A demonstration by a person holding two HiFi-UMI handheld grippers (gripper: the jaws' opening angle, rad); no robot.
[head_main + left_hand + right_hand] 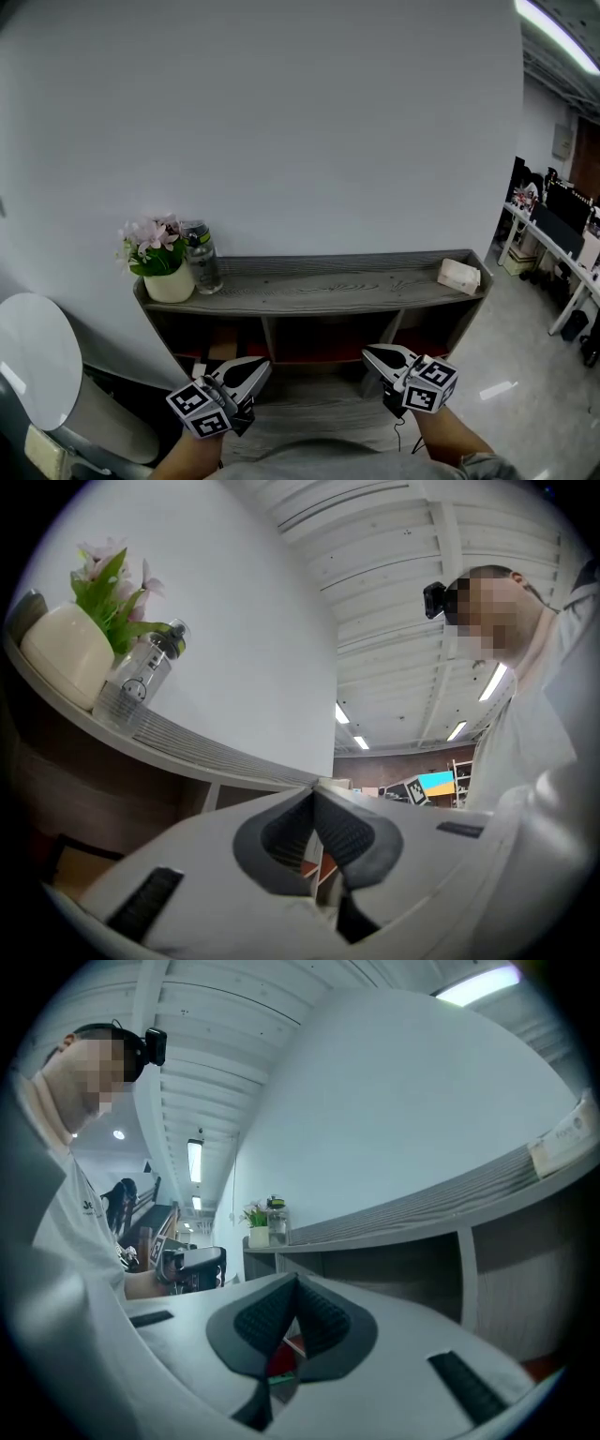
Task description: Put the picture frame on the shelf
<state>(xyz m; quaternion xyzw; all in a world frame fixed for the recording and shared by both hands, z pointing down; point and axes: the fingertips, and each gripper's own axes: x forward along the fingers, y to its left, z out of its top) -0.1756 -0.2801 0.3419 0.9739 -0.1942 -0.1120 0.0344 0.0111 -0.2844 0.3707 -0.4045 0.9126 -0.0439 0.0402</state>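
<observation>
The grey shelf unit (319,291) stands against the white wall, its long top board also in the left gripper view (197,747) and the right gripper view (441,1206). No picture frame shows clearly. A flat brown thing (222,345) lies in the lower left compartment, and I cannot tell what it is. My left gripper (263,366) is held low before that compartment, jaws shut and empty (314,786). My right gripper (368,352) hangs level with it before the right compartment, tips together with nothing between them (296,1279).
On the shelf top a cream pot of pink flowers (164,267) and a clear bottle (201,258) stand at the left end, a small pale box (458,275) at the right end. A round white seat (37,361) is at my left. Desks (562,253) fill the room at right.
</observation>
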